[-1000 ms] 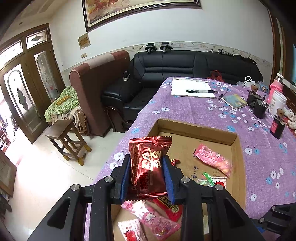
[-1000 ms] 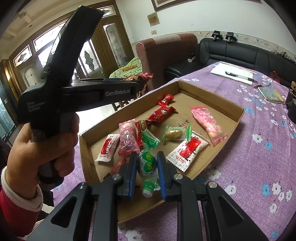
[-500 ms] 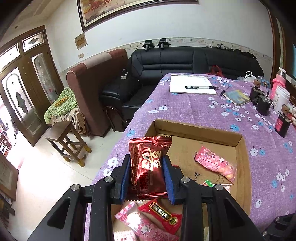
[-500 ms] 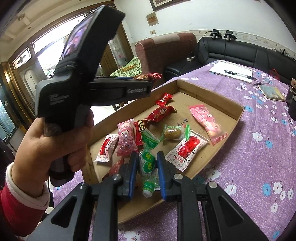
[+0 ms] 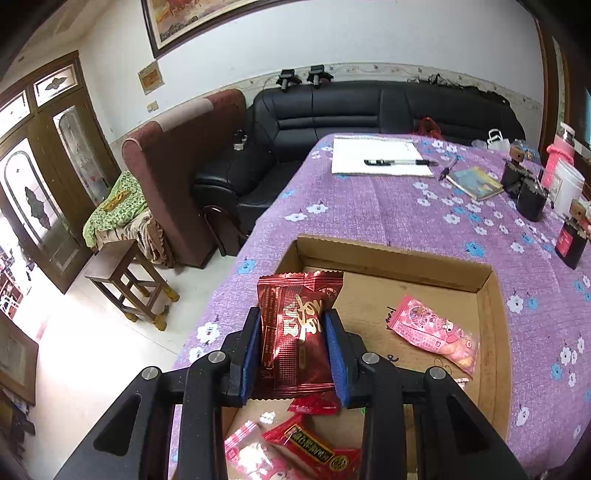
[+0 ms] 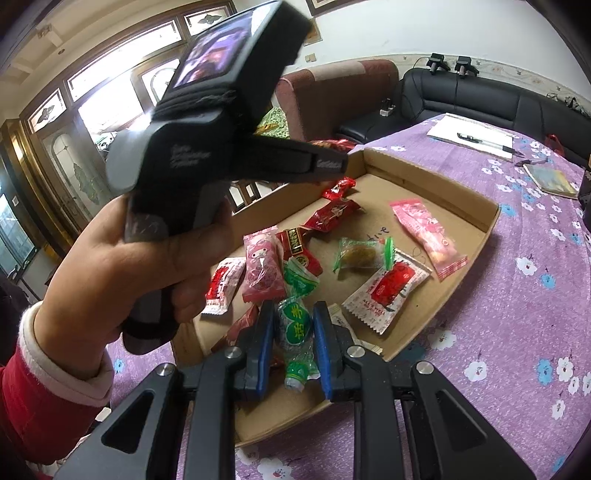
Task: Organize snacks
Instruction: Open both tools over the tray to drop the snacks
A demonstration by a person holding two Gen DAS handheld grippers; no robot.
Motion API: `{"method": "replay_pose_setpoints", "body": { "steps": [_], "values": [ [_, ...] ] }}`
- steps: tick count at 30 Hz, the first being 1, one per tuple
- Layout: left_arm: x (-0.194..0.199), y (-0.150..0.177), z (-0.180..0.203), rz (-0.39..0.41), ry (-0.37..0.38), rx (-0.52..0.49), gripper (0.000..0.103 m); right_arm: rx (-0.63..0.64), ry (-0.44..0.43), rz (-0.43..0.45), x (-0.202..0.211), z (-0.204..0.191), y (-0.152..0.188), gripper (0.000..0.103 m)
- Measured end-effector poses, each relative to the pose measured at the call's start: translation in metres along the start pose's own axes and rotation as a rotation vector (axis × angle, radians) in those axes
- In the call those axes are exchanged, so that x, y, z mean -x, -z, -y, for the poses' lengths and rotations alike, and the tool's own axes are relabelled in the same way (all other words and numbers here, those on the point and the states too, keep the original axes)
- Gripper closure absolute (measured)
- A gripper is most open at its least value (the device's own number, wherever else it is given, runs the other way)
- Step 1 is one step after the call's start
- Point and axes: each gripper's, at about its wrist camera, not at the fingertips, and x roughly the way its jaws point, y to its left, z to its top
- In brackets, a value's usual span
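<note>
**The room around me**

I look across a table under a purple flowered cloth [image 5: 369, 206] toward a black leather sofa [image 5: 369, 107] against a white wall [image 5: 369, 37]. A framed painting [image 5: 192, 18] hangs above. Beside the sofa stands a maroon armchair [image 5: 177, 155], then a wooden stool [image 5: 125, 280] on pale, daylit floor [image 5: 92, 350] by glazed wooden doors [image 5: 44, 177].

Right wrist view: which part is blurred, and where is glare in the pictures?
Right wrist view: the left gripper and the hand are blurred; the windows blow out white. Left wrist view: sharp, with glare on the dark red packet.
</note>
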Motion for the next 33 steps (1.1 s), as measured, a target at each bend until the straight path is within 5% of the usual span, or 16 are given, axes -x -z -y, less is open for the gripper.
{"method": "replay_pose_setpoints", "body": {
  "steps": [11,13,15,18,28,33],
  "values": [
    [-0.026,-0.004,0.009,-0.087,0.047,-0.001,0.061,-0.006,0.011,-0.030,-0.008,0.002,0.005,0.082],
    [-0.028,-0.004,0.010,-0.098,0.057,0.000,0.046,-0.008,0.011,-0.031,-0.009,0.001,0.006,0.082],
    [-0.029,-0.003,0.011,-0.100,0.059,-0.004,0.034,-0.010,0.014,-0.028,-0.008,0.000,0.006,0.070],
    [-0.025,-0.004,0.011,-0.093,0.057,0.000,0.032,-0.009,0.028,-0.015,-0.004,0.000,0.006,0.043],
    [0.016,-0.001,0.000,-0.039,0.015,0.014,0.019,-0.025,0.045,0.037,0.022,0.000,0.008,0.042],
    [0.054,0.011,-0.006,0.005,0.002,0.022,0.011,-0.046,0.067,0.094,0.055,0.003,0.018,0.031]
  ]
}}
